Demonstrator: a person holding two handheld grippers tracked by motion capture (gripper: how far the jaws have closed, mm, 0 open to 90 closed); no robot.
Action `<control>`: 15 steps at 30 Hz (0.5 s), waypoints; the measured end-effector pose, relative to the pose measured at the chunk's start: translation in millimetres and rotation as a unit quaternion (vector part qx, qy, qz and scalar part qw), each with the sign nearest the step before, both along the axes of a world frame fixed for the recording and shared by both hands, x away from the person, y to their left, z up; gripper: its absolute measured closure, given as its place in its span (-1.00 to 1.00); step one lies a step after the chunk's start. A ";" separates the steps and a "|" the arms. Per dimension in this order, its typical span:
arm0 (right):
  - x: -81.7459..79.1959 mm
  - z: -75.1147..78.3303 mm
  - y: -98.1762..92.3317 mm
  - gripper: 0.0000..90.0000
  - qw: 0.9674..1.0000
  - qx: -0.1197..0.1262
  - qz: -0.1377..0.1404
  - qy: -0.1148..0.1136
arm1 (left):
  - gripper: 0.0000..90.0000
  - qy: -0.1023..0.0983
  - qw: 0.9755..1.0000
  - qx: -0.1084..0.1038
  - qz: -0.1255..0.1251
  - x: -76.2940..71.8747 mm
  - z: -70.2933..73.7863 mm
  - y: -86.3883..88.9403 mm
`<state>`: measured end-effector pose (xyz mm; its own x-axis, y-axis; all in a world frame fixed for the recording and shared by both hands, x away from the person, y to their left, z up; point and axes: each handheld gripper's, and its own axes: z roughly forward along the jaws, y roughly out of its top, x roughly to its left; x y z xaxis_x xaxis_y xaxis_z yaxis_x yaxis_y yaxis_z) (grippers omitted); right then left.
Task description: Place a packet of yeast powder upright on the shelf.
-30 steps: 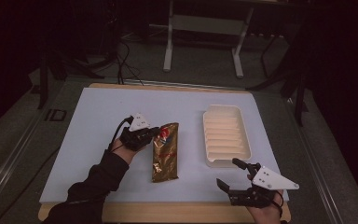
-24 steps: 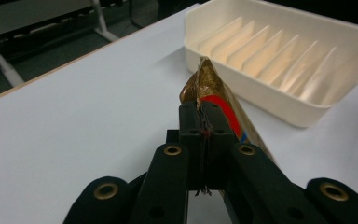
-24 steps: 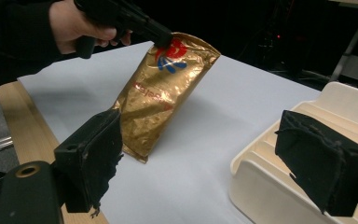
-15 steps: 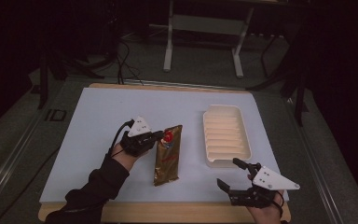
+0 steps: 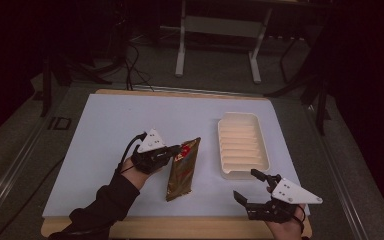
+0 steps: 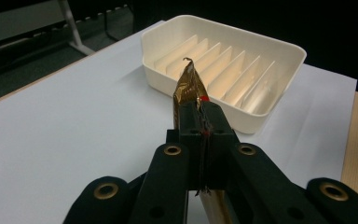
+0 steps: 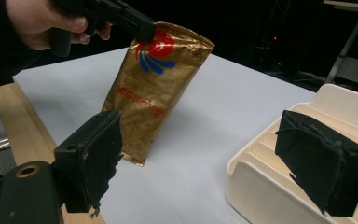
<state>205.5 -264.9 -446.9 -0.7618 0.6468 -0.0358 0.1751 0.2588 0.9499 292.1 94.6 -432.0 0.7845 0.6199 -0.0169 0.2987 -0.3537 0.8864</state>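
Left gripper (image 5: 176,150): jaws clamped together, pointing right, forearm angled in from below. Right gripper (image 5: 249,186): jaws spread wide, pointing left.

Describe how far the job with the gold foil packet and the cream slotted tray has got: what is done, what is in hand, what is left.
Done: the left gripper has shut on the top edge of the gold foil packet. In hand: that end is lifted and the packet's bottom end rests on the white table sheet. Left, probably: carrying it into the cream slotted plastic tray, whose slots hold nothing. The right gripper waits open near the tray.
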 end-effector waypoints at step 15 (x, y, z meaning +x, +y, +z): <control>-2.3 9.5 -3.6 -0.68 1.000 0.005 -0.003 -0.009 | 0.99 -0.040 0.998 -0.029 -0.045 -19.7 30.0 -9.2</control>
<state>203.2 -268.5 -437.4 -0.7576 0.6513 -0.0430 0.1584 0.2475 0.9559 272.5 85.4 -402.0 0.8373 0.5465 0.0138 0.1958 -0.3233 0.9258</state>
